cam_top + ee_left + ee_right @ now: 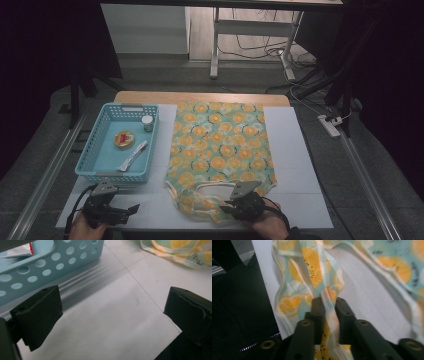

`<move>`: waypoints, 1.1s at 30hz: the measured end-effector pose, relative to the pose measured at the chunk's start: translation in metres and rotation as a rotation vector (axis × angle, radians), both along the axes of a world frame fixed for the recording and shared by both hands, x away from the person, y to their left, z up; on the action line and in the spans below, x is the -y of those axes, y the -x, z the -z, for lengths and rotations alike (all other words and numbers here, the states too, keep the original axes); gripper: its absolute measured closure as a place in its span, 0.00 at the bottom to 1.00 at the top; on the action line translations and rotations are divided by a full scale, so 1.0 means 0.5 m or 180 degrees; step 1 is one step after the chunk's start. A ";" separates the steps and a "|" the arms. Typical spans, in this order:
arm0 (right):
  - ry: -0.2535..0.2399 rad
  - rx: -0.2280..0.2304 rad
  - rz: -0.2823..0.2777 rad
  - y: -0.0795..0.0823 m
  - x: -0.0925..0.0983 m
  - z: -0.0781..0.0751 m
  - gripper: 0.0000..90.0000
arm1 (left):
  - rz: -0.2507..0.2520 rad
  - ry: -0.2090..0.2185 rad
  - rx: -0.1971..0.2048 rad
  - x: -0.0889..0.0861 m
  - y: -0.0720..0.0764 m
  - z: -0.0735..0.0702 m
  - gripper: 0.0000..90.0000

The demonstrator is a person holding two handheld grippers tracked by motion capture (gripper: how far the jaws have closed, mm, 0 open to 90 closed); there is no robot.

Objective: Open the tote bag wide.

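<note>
A teal garment with an orange-slice print (220,145) lies spread on the white table sheet (295,150), its near edge bunched up. My right gripper (231,206) is at that near edge, shut on a strap of the garment (329,302), which runs up between its two black jaws. My left gripper (129,210) rests at the front left of the sheet, pointing right. Its pads (40,315) stand wide apart over bare sheet with nothing between them, and the garment's corner (180,252) lies farther off.
A light blue perforated basket (95,170) stands left of the garment, holding a small jar (147,123), a round orange-and-red item (124,138) and a white tube (133,156). The basket's wall (50,262) is close to my left gripper. Dark floor and table legs lie beyond the table.
</note>
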State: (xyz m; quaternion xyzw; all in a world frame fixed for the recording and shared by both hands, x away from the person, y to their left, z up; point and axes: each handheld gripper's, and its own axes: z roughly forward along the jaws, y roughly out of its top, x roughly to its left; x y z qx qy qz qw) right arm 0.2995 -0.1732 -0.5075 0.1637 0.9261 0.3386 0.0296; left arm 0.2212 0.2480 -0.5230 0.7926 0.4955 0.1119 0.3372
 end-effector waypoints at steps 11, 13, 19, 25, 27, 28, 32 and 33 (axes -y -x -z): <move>-0.0219 -0.0096 0.0118 -0.028 0.014 -0.036 0.97 | 0.0001 0.0009 -0.0008 -0.001 -0.001 0.000 0.02; -0.0265 -0.0084 0.0163 -0.043 0.017 -0.047 0.98 | 0.0001 0.0009 -0.0008 -0.001 -0.001 0.000 0.02; -0.0288 -0.0071 0.0252 -0.075 0.021 -0.058 0.98 | 0.0000 0.0009 -0.0015 -0.001 -0.001 0.000 0.02; -0.0240 -0.0050 0.0308 -0.105 0.013 -0.061 0.98 | 0.0000 0.0011 -0.0017 -0.001 -0.001 0.000 0.02; -0.0239 -0.0029 0.0317 -0.110 0.013 -0.063 0.98 | 0.0007 0.0014 -0.0019 -0.002 -0.001 0.000 0.03; -0.0243 -0.0013 0.0330 -0.115 0.012 -0.065 0.98 | 0.0006 0.0016 -0.0020 -0.002 -0.001 0.000 0.03; -0.0244 -0.0025 0.0388 -0.139 0.009 -0.067 0.99 | 0.0001 0.0024 -0.0023 -0.003 -0.002 0.000 0.03; -0.0239 -0.0010 0.0417 -0.152 0.009 -0.068 0.99 | 0.0001 0.0025 -0.0023 -0.003 -0.002 0.000 0.03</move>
